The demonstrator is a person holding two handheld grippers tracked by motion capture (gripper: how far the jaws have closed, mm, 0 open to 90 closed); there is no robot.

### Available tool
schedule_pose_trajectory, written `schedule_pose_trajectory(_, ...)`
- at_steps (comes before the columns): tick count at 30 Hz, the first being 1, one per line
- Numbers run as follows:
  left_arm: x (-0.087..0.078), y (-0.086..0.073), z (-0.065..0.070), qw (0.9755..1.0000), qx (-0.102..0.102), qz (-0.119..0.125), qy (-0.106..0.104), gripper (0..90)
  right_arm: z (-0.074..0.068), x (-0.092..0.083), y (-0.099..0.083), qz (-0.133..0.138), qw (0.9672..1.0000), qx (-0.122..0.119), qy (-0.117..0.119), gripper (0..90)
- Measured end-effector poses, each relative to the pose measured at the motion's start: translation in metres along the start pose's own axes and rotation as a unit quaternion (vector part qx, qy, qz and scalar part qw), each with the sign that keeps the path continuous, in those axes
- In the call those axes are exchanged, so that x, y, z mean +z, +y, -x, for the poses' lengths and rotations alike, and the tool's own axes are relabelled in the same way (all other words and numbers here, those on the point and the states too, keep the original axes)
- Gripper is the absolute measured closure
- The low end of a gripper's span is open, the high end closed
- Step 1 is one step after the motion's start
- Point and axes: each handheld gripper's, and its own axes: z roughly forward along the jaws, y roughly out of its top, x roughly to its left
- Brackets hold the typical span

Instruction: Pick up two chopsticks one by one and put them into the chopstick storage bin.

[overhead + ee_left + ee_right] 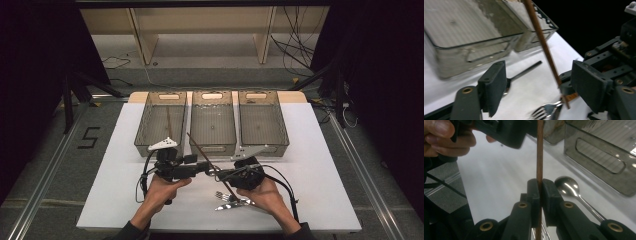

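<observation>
Carefully, my right gripper (pixel 540 192) clamps the chopstick (pixel 539 150); my left gripper (pixel 536 85), fingers apart around it, may knock it loose near the fork (pixel 546 110).

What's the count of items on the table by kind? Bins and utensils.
Clear bins: 3
Chopsticks: 2, one clamped in the right gripper, one lying in the left bin
Spoons: 1
Forks: 2, the second hard to make out
Total: 8
</observation>
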Motion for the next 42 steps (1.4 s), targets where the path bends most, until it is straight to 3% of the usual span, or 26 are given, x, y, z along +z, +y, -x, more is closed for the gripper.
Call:
schedule_pose_trajectory(7,0.008,0.000,0.007,0.9997,-0.002,-0.007,-0.024,44.0,-0.006,-0.001,0.003,0.010,0.9999,0.000,0.005,85.4)
schedule_pose_trajectory(24,0.011,-0.002,0.004,0.9984,-0.018,-0.009,-0.053,77.1,-0.010,-0.001,0.003,0.020,0.9998,-0.005,0.007,85.3)
schedule_pose_trajectory(33,0.007,0.001,-0.001,0.9938,-0.056,-0.005,-0.096,84.3,-0.013,-0.002,0.003,0.036,0.9993,-0.006,0.005,84.3)
schedule_pose_trajectory(36,0.002,0.004,-0.001,0.9951,-0.047,-0.007,-0.087,84.6,-0.013,-0.008,0.004,0.043,0.9990,-0.010,0.005,80.7)
schedule_pose_trajectory(42,-0.015,0.018,-0.008,0.9974,-0.025,-0.007,-0.068,84.5,-0.006,-0.026,-0.007,0.060,0.9981,-0.016,0.002,62.2)
